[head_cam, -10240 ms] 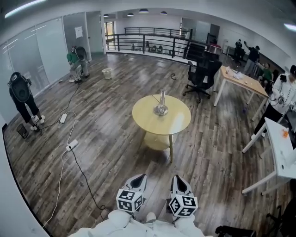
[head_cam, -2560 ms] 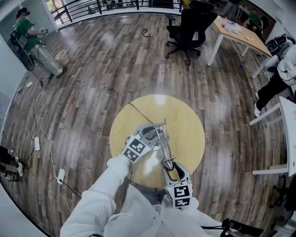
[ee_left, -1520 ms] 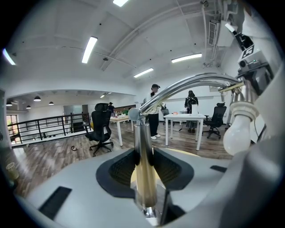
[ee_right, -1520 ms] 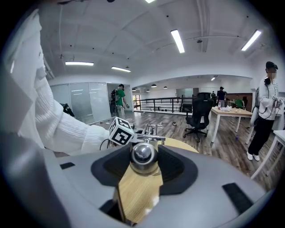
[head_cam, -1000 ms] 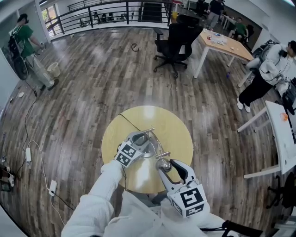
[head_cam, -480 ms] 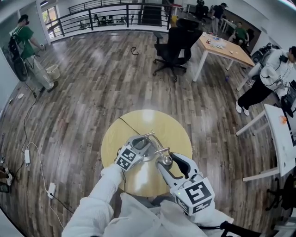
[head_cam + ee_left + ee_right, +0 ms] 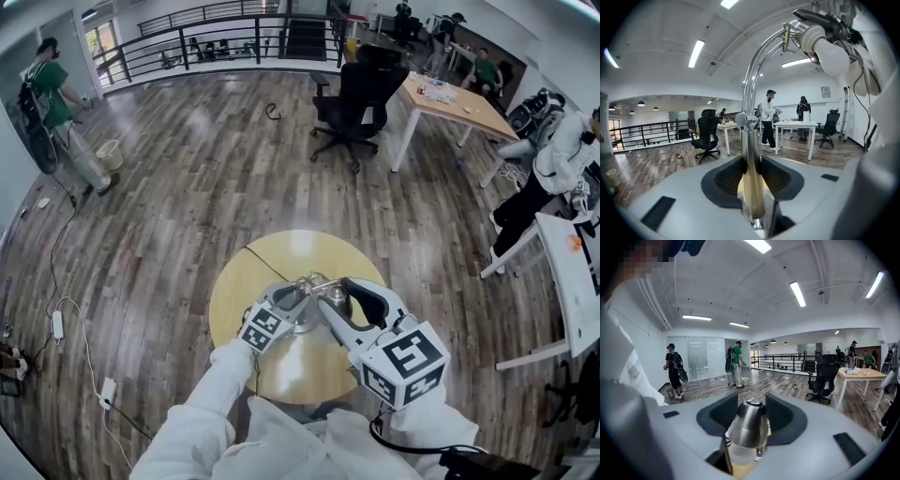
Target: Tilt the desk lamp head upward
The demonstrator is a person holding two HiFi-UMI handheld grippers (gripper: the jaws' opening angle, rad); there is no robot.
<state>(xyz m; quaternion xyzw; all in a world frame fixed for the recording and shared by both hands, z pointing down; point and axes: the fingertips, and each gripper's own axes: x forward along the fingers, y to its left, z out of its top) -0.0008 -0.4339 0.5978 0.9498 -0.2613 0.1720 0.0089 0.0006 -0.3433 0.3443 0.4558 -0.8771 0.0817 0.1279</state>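
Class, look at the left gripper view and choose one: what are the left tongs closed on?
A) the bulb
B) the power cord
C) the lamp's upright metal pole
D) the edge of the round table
C: the left tongs have a pad pressed on each side of the upright metal pole; the lamp head sits in the right tongs.

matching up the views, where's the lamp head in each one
head view: lamp head just below centre.
left gripper view: lamp head top right, bulb showing, above the lamp post in the jaws.
right gripper view: lamp head bottom centre, between the jaws.
shared landmark: black office chair, in all three.
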